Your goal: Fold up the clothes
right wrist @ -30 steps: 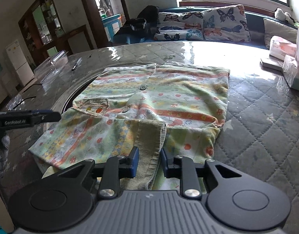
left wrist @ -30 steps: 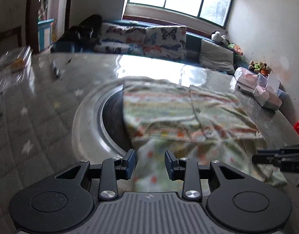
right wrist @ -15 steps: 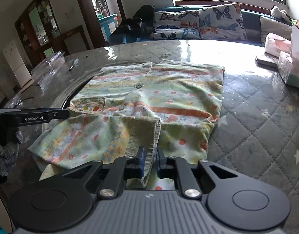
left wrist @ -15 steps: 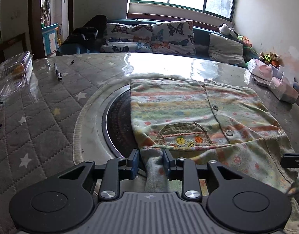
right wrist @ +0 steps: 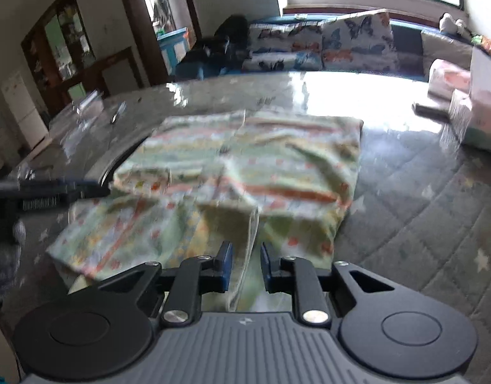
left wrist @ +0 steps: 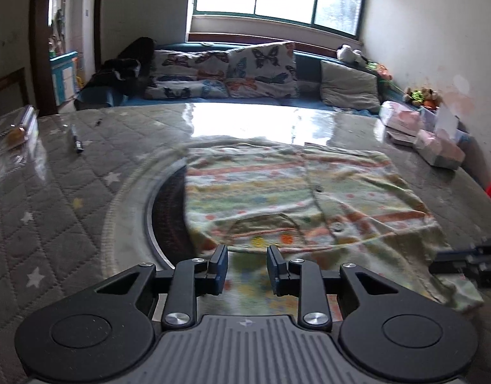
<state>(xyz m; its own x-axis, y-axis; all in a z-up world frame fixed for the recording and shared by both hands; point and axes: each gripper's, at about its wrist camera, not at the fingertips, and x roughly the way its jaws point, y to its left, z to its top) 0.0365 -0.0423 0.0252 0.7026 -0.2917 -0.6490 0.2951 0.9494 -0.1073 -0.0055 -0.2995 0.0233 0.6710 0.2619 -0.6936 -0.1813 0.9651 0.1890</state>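
A pale green child's cardigan (left wrist: 293, 198) with orange stripes, dots, buttons and a fruit pocket lies spread on the quilted round table; it also shows in the right wrist view (right wrist: 261, 166). My left gripper (left wrist: 247, 265) is open, its jaws apart over the garment's near left edge. My right gripper (right wrist: 246, 265) is open, with a ribbed cuff edge (right wrist: 248, 256) hanging loosely between its jaws. Each gripper shows at the side of the other's view: the right one (left wrist: 463, 256) and the left one (right wrist: 53, 188).
The table (left wrist: 69, 192) has a grey star-quilted cover and a dark turntable ring (left wrist: 165, 217) under the garment's left part. A pen (left wrist: 76, 139) and a clear plastic box (left wrist: 11, 134) lie at the far left. Tissue packs (left wrist: 437, 147) stand at the right. A sofa with cushions (left wrist: 229, 73) is behind.
Both grippers have opened wider and pulled back a little from the garment. The right gripper, nearly closed on the cuff half a second ago, has let it go. The views are now motion-blurred.
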